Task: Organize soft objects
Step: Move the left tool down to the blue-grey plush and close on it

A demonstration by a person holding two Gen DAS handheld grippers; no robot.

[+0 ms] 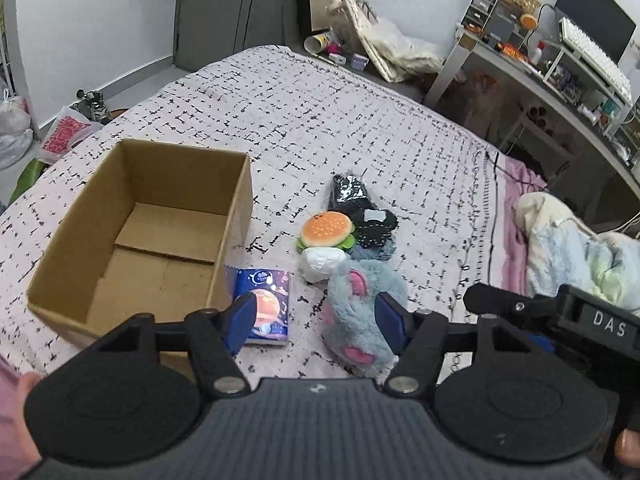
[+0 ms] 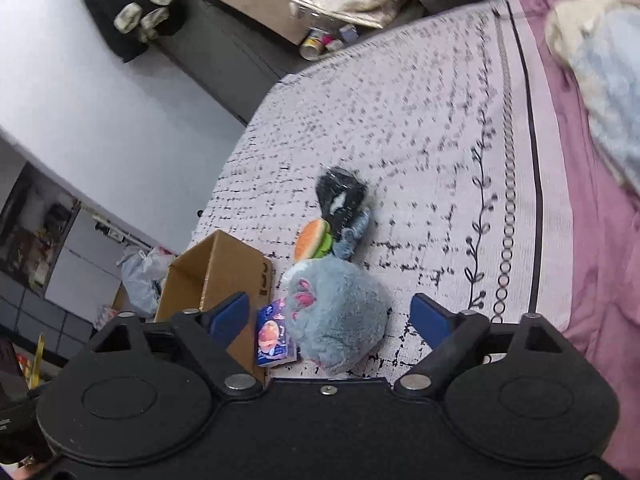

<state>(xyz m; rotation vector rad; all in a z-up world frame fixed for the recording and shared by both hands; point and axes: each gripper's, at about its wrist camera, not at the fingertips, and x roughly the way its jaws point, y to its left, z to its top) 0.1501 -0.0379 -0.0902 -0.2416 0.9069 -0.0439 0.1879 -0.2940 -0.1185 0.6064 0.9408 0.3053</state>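
Note:
An open, empty cardboard box [image 1: 136,236] stands on the bed at the left. Right of it lie a blue tissue pack with a planet print [image 1: 266,304], a burger plush [image 1: 326,230], a white soft lump [image 1: 322,261], a dark wrapped item [image 1: 350,192], a black stitched plush [image 1: 376,226] and a grey fluffy plush with pink ears [image 1: 356,312]. My left gripper [image 1: 316,322] is open above the tissue pack and grey plush. My right gripper [image 2: 332,316] is open, hovering over the grey plush [image 2: 336,316]; the box [image 2: 216,280], tissue pack [image 2: 274,334] and burger [image 2: 310,238] also show there.
The bed has a white sheet with black marks [image 1: 340,120]. A crumpled blanket [image 1: 576,240] lies on its right side. A cluttered desk [image 1: 560,64] stands at the far right. Bags [image 1: 396,48] and shoes [image 1: 94,106] are on the floor beyond the bed.

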